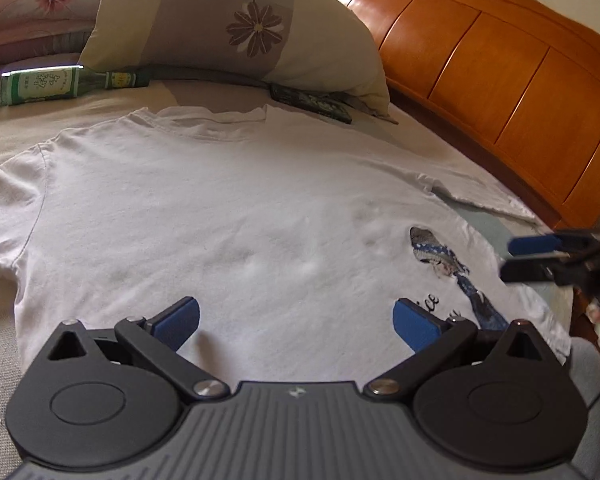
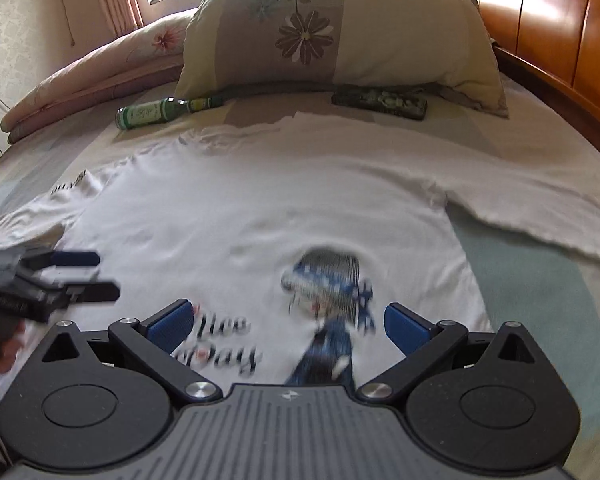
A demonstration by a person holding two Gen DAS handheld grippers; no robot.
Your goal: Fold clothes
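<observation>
White shirt (image 1: 220, 208) lies flat below the pillow (image 1: 236, 20); soft, limp, we'd pinch its hem; both hand-held grippers (image 1: 296, 322) (image 2: 286, 322) spread, empty.

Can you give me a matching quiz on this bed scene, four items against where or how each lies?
Column A:
1. white printed T-shirt
2. green glass bottle
3. dark rectangular remote control
4. flowered beige pillow

Column B:
a. on its side, left of the pillow's front edge
b. propped up near the wooden headboard
c. spread flat, print facing up
d. flat, at the pillow's front edge

Pairs: 1-c, 2-a, 3-d, 4-b
</observation>
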